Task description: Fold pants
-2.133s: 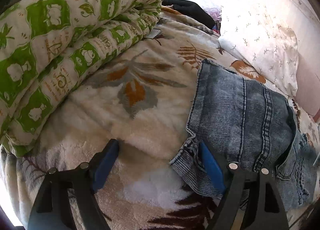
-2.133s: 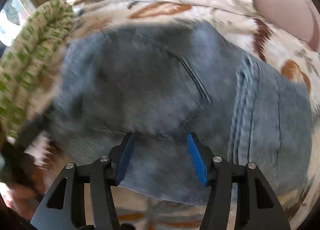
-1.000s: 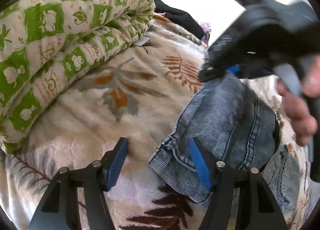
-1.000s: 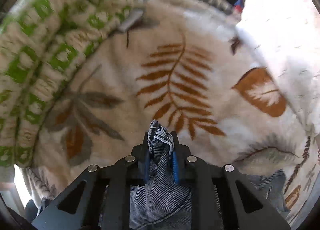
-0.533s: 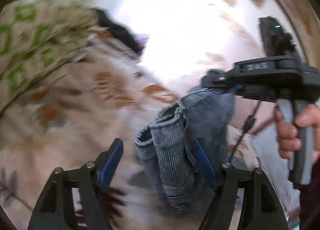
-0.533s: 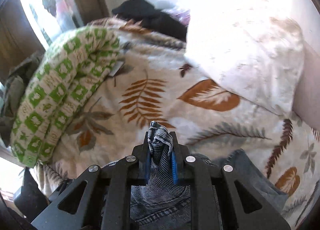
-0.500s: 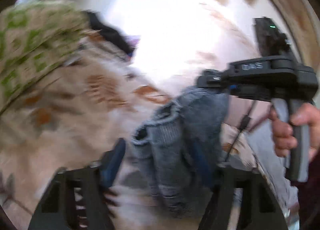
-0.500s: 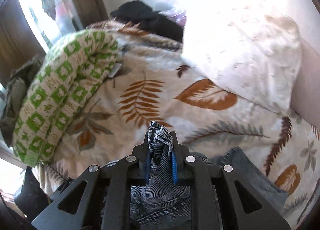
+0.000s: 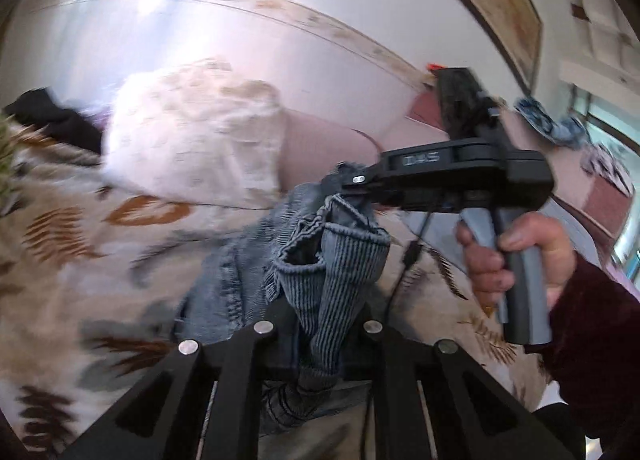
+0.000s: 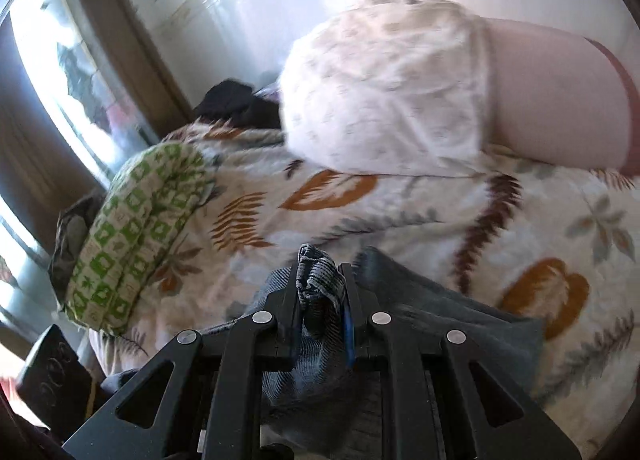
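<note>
Both tongs pinch the denim pants (image 9: 328, 260): left tongs (image 9: 320, 326) clamp a bunched hem, right tongs (image 10: 322, 288) another fold (pads pressed tight). Pants hang between them, lifted above the leaf-print bed blanket (image 10: 460, 212).

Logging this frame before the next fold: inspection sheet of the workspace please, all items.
Surface: bed with leaf-print blanket, rumpled.
Job's things: denim pants, bunched, lifted between both grippers.
Clutter: green patterned quilt rolled at the edge; white pillow; dark garment behind it.
Grippers: left gripper shut on the pants; right gripper shut on the pants, held by a hand.
Cables: black cable hanging under the right gripper.
Surroundings: window on one side, pale wall behind the bed.
</note>
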Action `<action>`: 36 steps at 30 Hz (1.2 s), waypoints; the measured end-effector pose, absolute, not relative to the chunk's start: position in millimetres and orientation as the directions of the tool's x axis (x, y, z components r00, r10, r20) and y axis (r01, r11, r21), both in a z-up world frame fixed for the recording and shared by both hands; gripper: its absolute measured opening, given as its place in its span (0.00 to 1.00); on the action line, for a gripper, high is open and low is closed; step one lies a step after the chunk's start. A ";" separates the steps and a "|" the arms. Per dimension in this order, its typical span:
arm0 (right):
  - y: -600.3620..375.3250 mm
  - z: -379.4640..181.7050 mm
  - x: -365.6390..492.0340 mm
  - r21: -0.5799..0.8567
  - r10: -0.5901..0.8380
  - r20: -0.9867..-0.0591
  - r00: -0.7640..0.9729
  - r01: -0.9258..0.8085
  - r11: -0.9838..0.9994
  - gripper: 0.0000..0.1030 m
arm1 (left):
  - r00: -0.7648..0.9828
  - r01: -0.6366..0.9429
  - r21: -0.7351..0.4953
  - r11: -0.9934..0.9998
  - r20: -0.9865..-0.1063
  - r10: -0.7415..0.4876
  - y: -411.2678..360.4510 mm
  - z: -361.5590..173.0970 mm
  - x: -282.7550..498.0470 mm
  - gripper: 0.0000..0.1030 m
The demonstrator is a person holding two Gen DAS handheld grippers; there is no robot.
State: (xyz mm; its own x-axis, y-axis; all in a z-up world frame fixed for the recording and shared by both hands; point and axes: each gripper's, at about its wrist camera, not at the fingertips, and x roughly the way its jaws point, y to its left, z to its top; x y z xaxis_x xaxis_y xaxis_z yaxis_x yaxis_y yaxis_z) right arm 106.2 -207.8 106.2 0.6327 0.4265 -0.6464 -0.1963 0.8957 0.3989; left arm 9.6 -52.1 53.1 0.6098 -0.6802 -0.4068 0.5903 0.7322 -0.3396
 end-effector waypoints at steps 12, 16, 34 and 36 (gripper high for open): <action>-355.0 31.0 83.3 0.565 0.436 -0.590 0.680 -0.038 0.824 0.14 | 0.445 0.740 -0.206 0.640 -0.563 -0.696 -193.3 16.7 -6.6 0.15; -369.6 -15.9 98.6 0.554 0.428 -0.692 0.582 0.048 0.831 0.22 | 0.378 0.752 -0.187 0.632 -0.663 -0.646 -208.5 -15.9 -9.8 0.20; -339.0 49.0 -4.2 0.527 0.309 -0.561 0.768 0.043 0.849 0.51 | 0.649 0.636 0.005 0.772 -0.546 -0.530 -87.6 66.3 11.6 0.43; -324.0 47.1 -9.2 0.527 0.318 -0.567 0.759 0.037 0.849 0.51 | 0.653 0.626 0.031 0.779 -0.567 -0.502 -101.2 63.8 30.4 0.43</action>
